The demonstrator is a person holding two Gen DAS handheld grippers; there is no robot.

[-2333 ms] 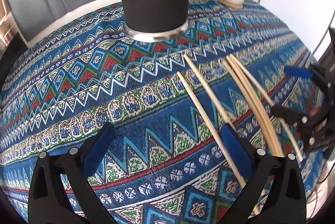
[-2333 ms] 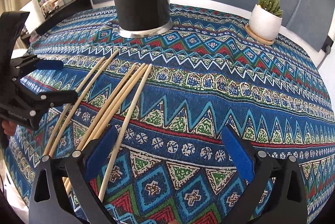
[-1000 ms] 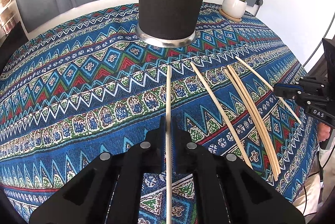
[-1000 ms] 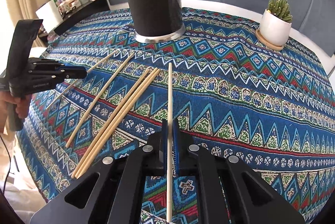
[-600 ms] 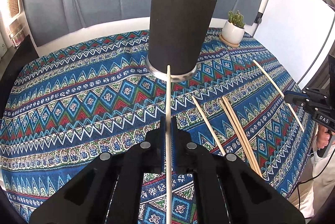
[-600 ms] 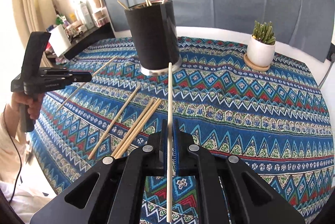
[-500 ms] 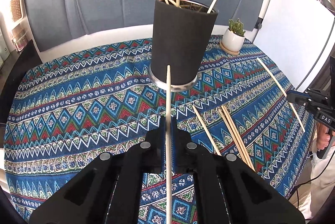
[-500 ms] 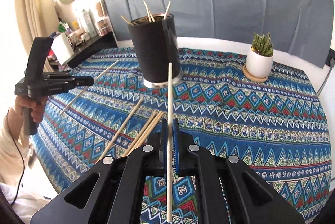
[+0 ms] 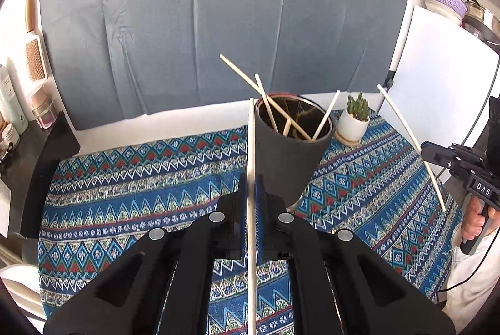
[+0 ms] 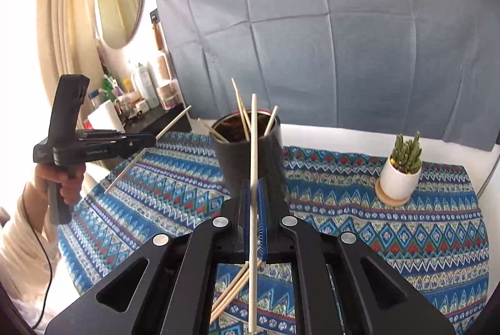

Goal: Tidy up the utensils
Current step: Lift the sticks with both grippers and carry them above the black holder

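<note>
A tall black cup (image 9: 289,159) stands on the patterned cloth with several wooden chopsticks (image 9: 268,108) leaning in it; it also shows in the right wrist view (image 10: 247,159). My left gripper (image 9: 251,183) is shut on one chopstick (image 9: 251,147), held high in front of the cup. My right gripper (image 10: 253,188) is shut on another chopstick (image 10: 253,134), also raised before the cup. Each gripper shows in the other's view, left (image 10: 150,139) and right (image 9: 426,149). Loose chopsticks (image 10: 231,292) lie on the cloth under my right gripper.
A small cactus in a white pot (image 9: 353,122) sits on a wooden coaster right of the cup, also in the right wrist view (image 10: 401,170). A grey backdrop (image 9: 218,22) hangs behind the round table. Bottles (image 10: 147,88) stand on a shelf at left.
Both grippers closed on a chopstick each and lifted them off the cloth. They have risen well above the table, so the cup's open rim now shows below.
</note>
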